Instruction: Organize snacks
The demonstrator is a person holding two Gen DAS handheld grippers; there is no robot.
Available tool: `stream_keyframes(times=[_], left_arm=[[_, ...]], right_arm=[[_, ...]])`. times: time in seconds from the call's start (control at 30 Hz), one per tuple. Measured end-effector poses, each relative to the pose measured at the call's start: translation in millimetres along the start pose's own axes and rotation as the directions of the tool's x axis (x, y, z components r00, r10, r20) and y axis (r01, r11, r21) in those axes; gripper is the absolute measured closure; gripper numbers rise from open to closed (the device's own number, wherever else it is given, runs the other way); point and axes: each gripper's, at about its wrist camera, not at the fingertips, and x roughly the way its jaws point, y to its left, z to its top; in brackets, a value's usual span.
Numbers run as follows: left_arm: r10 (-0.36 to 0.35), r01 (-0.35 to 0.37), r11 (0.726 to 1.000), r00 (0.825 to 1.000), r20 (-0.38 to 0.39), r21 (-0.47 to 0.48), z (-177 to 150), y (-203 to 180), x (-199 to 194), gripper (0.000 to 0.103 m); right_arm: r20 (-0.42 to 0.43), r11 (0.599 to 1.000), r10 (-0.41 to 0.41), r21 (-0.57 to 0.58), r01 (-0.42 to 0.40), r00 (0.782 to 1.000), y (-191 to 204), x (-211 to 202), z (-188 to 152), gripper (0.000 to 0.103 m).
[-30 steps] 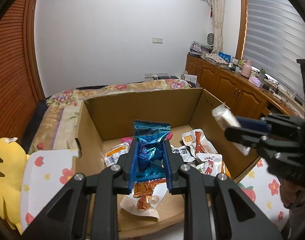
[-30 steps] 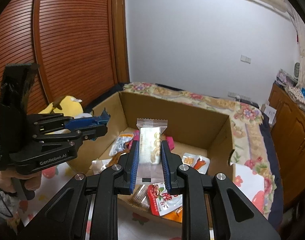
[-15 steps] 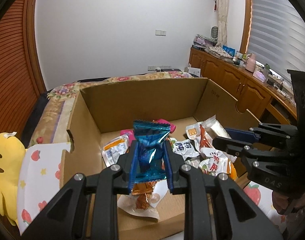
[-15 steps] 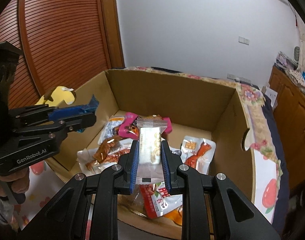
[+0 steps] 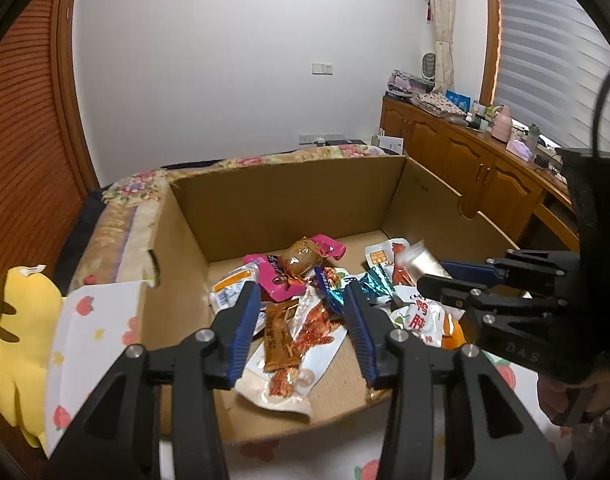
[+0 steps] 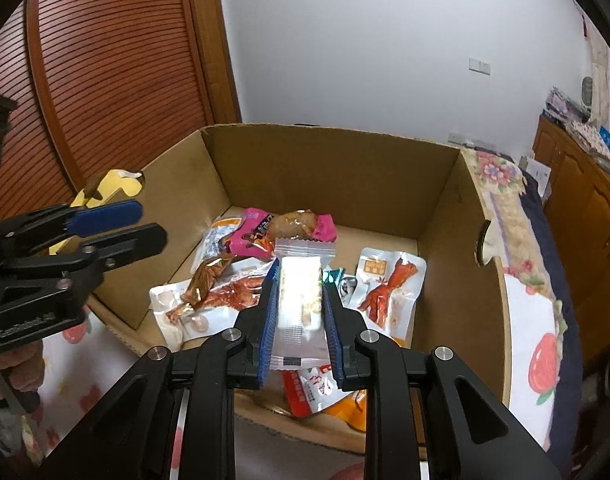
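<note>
Our left gripper (image 5: 303,312) hangs over the near edge of the cardboard box (image 5: 289,200), fingers spread and holding nothing. A blue wrapper (image 5: 375,285) lies among the snacks inside. Our right gripper (image 6: 301,312) clamps a white packet (image 6: 301,300) above the box's near right side.

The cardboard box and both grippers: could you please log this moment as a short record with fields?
container: cardboard box, open top, on a fruit-print cloth
contents: mixed snack packets, including a pink packet and a blue foil packet
left gripper: open, empty, over the box
right gripper: shut on a clear-wrapped white snack bar, held above the packets
beside box: yellow plush toy
</note>
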Motion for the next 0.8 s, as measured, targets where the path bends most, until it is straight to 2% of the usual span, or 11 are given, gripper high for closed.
stream_keyframes(times=[0.07,0.17,0.33,0.6,0.8], left_arm=[[0.006,-0.006,1.0,1.0,0.008,0.001,0,0,-12,0.059],[0.02,-0.02,1.0,1.0,0.021,0.007,-1,0,-28,0.058],[0.04,-0.041,0.999,0.999,0.031,0.006,-4,1,-54,0.058],[0.054,-0.055,0.998,0.995,0.084,0.01,-9,-4,-112,0.056],[0.05,-0.052,0.999,0.991,0.127,0.014,-14,-14,-153,0.054]], right_arm=[[0.002,1.0,-0.007,0.0,0.007,1.0,3,-4,-1,0.078],[0.009,1.0,-0.004,0.003,0.004,1.0,8,-11,0,0.057],[0.024,1.0,-0.018,0.023,0.018,1.0,11,-27,0,0.057],[0.118,0.999,-0.038,0.012,0.037,0.992,33,-94,3,0.057],[0.167,0.998,-0.067,0.008,0.067,0.984,50,-141,-8,0.057]])
